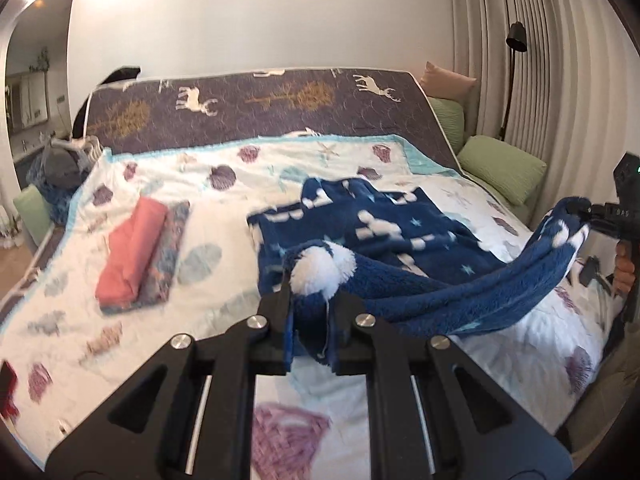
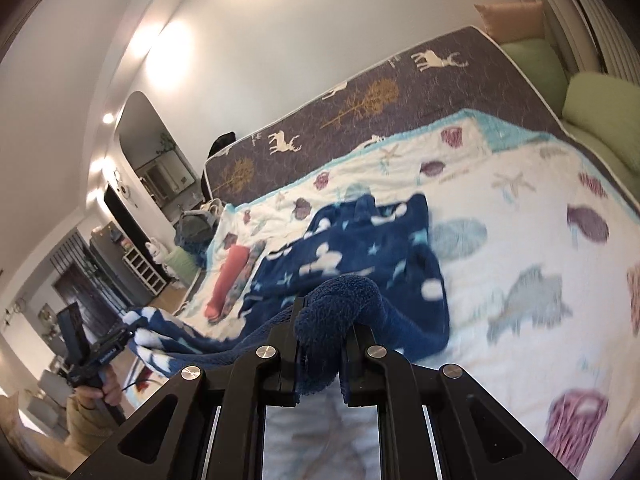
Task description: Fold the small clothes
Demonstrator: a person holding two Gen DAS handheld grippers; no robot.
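Note:
A fluffy navy garment (image 1: 372,236) with white clouds and pale stars lies partly on the white patterned bedspread (image 1: 208,280), its near edge lifted off the bed. My left gripper (image 1: 314,312) is shut on one corner of it, beside a white patch of fleece. My right gripper (image 2: 324,340) is shut on the other corner, a bunched navy fold. The lifted edge hangs stretched between the two. In the left wrist view the right gripper (image 1: 580,210) shows at the far right; in the right wrist view the left gripper (image 2: 128,330) shows at the lower left, held by a hand.
A folded coral piece (image 1: 134,248) lies on a folded patterned piece (image 1: 172,256) at the left of the bed. A dark deer-print mattress (image 1: 260,108) leans at the back. Green cushions (image 1: 502,168) and curtains stand on the right, a floor lamp (image 1: 514,40) beside them.

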